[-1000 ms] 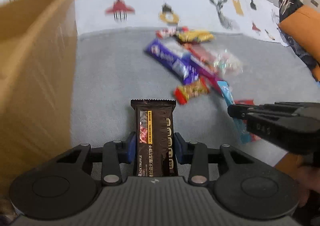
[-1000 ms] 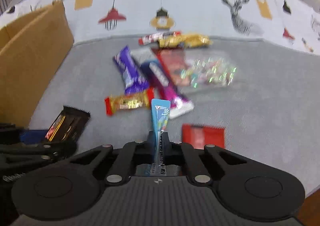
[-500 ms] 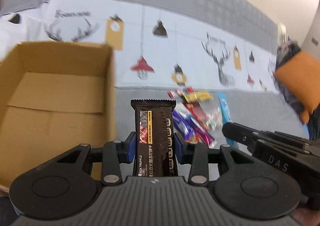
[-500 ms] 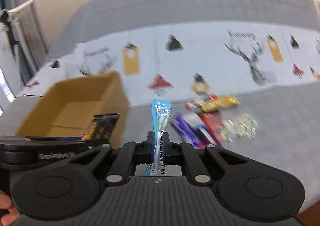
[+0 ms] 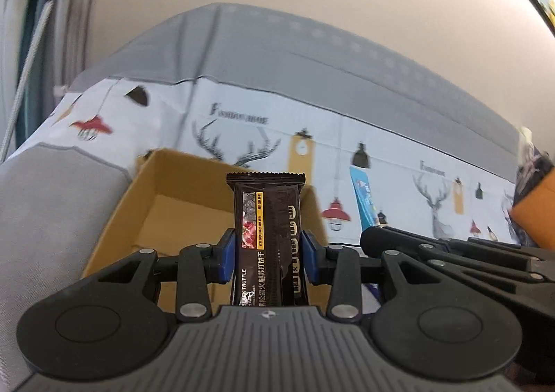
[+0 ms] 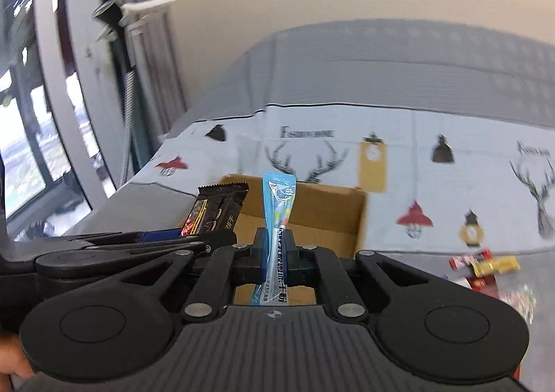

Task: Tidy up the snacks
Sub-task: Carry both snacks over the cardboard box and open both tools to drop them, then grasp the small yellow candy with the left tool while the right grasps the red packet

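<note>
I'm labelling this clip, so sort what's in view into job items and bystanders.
Job: left gripper shut on dark truffle bar; right gripper shut on blue sachet; cardboard box; loose snacks.
Bystanders: patterned sofa cover; orange cushion; window.

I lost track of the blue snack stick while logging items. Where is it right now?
The blue snack stick stands upright, clamped in the right hand-held gripper, in front of the open cardboard box, with the dark bar to its left.

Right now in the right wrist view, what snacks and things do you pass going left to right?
Window → dark cracker pack in the left claw → blue stick packet in the right claw → cardboard box's right wall → loose snack pile.
</note>
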